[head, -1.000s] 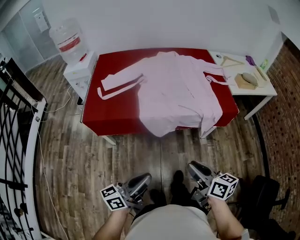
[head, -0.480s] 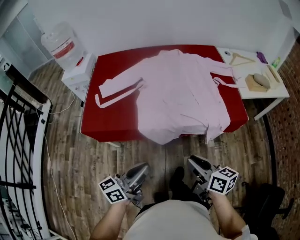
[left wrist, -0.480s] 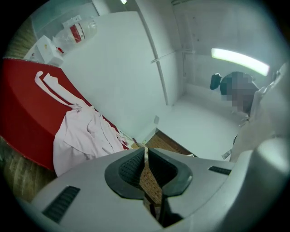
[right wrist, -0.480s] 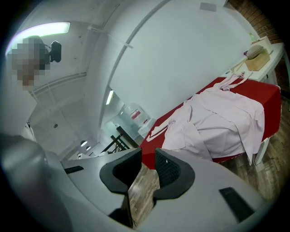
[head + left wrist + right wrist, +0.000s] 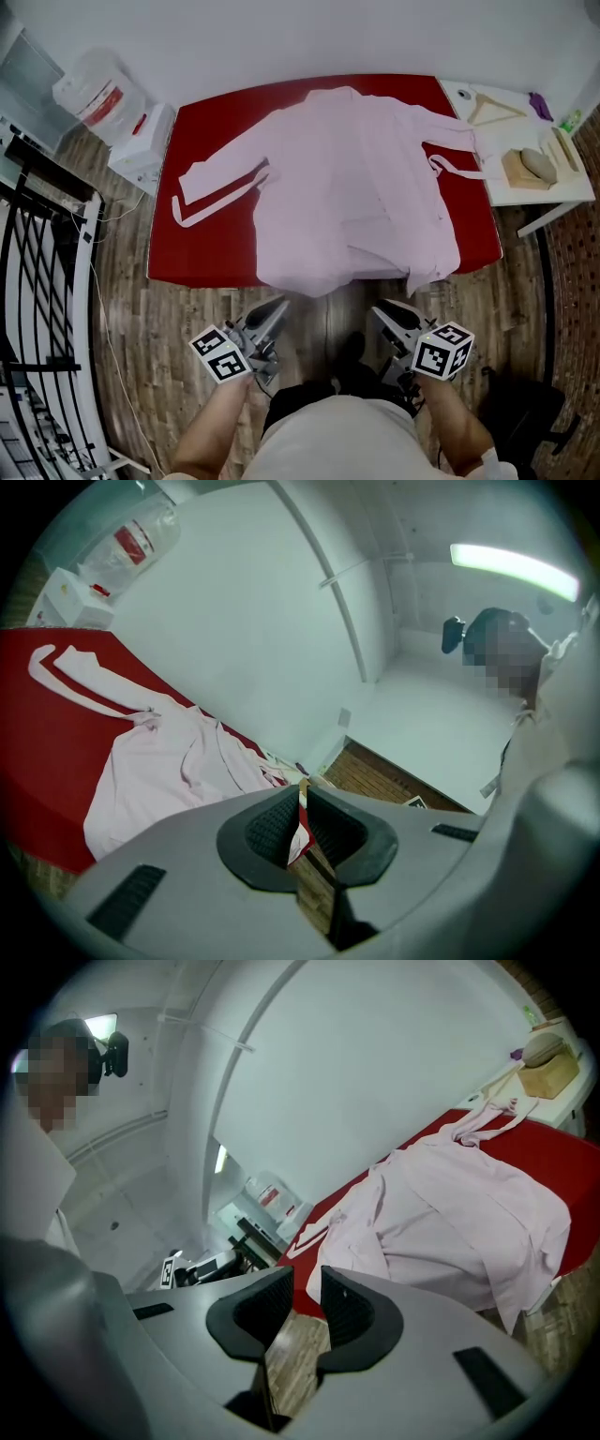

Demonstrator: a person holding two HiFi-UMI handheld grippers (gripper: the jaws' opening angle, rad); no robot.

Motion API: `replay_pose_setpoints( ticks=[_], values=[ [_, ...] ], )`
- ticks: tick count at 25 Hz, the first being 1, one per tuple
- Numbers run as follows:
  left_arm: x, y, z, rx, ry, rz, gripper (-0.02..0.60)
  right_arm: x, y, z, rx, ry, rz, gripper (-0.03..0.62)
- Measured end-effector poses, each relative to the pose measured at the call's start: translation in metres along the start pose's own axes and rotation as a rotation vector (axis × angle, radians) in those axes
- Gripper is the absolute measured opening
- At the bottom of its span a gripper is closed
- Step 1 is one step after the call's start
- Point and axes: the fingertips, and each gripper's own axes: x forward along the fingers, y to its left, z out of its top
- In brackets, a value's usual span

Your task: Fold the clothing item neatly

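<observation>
A pale pink robe lies spread on the red table. Its hem hangs over the front edge, and one sleeve with a loose belt strip reaches left. The robe shows ahead and to the left in the left gripper view, and the robe ahead and to the right in the right gripper view. My left gripper is shut with nothing in it, held over the wood floor just short of the table's front edge. My right gripper stands beside it, jaws slightly apart and empty, below the hanging hem.
A water dispenser on a white cabinet stands left of the table. A white side table on the right carries a wooden hanger and a block. A black metal rack lines the left.
Both grippers have moved forward toward the table's front edge, and the table and robe now sit closer in view. Neither pair of jaws has changed.
</observation>
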Motion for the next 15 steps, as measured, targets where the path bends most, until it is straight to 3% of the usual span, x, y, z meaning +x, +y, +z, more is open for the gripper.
replay_pose_setpoints(
  ticks=[6,15],
  values=[
    [0.035,0.017,0.018,0.054,0.051,0.01,0.005,0.009,-0.024,0.005,0.005,0.02,-0.016,0.095],
    [0.081,0.069,0.022,0.146,0.22,0.003,0.005,0.029,-0.063,-0.018,0.014,0.026,-0.086,0.096]
  ],
)
